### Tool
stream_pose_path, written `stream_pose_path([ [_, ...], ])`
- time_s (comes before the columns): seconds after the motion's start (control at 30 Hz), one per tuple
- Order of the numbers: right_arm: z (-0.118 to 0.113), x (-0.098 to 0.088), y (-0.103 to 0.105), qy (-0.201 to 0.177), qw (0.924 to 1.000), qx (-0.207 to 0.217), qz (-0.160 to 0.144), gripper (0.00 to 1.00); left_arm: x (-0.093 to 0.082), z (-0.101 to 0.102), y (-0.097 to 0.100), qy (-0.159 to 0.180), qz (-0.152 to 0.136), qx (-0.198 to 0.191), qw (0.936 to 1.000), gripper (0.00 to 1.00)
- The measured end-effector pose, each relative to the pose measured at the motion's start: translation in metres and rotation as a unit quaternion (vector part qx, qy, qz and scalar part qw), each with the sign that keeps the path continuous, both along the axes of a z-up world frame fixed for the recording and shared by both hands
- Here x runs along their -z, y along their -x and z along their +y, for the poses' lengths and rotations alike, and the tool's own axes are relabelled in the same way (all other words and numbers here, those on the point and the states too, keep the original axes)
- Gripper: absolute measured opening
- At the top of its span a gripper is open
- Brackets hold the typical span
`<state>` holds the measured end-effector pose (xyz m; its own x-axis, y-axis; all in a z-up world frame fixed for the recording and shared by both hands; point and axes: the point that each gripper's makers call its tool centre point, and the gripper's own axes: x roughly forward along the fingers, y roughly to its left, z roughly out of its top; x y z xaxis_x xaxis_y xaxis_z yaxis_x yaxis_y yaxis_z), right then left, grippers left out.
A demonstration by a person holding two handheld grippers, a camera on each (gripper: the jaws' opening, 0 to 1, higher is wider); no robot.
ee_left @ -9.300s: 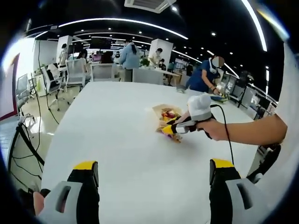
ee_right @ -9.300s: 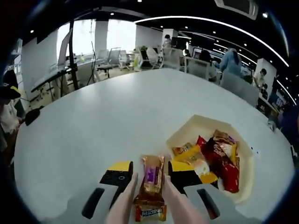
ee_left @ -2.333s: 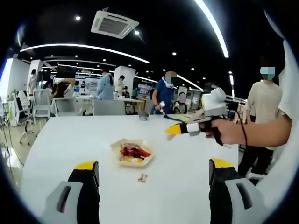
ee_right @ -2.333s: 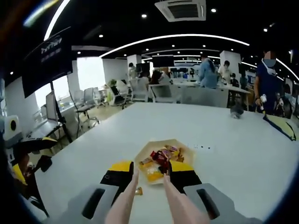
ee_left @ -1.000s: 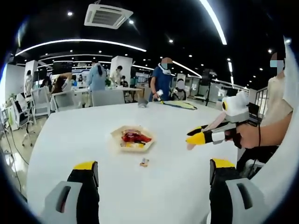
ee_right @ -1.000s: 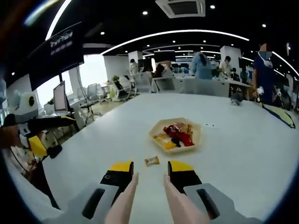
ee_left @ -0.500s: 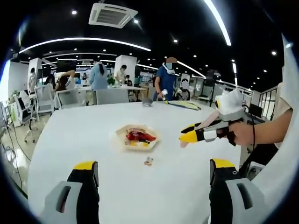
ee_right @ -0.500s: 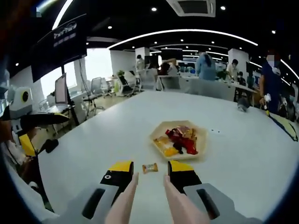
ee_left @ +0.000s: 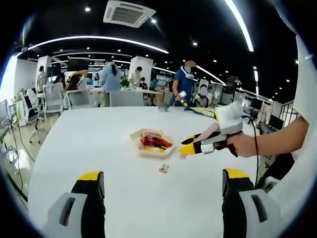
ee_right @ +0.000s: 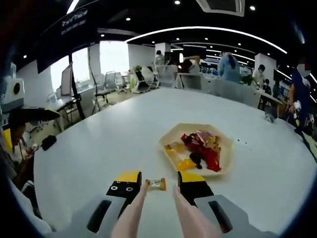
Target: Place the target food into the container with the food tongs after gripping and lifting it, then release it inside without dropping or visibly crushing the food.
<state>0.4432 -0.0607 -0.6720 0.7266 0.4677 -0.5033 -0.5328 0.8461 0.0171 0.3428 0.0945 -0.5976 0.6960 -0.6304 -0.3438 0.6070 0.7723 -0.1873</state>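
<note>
A small wrapped candy [ee_right: 157,184] lies on the white table [ee_right: 99,148], just beyond the tips of the pale food tongs [ee_right: 134,210] that run along my right gripper's jaws. My right gripper [ee_right: 158,179] is open, with nothing held between the tong arms. Behind the candy stands a beige tray [ee_right: 224,163] of wrapped snacks. In the left gripper view the candy [ee_left: 164,168] lies in front of the tray [ee_left: 136,135], and a hand holds the right gripper [ee_left: 187,148] low above the table to their right. My left gripper [ee_left: 163,186] is wide open and holds nothing.
The left gripper [ee_right: 22,115] shows at the left edge of the right gripper view. Office chairs [ee_left: 49,99], desks and several people stand beyond the far table edge. A dark object [ee_right: 48,142] sits near the table's left edge.
My right gripper has come lower and closer to the candy, which now lies right at the tong tips. Both views have shifted with the hands; candy and tray have not moved.
</note>
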Motion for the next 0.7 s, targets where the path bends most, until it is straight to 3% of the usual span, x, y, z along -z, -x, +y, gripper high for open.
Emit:
stream_pose_path([
  [0.27,0.005,0.033,-0.02,0.006,0.9997,-0.012,0.021,0.28,-0.003,0.011,-0.011,0.0,0.006,-0.026,0.9996,0.99],
  [0.7,0.025,0.058,-0.029,0.016,0.998,-0.046,0.039,0.29,0.002,0.016,-0.024,-0.006,0.016,-0.054,0.9984,0.99],
])
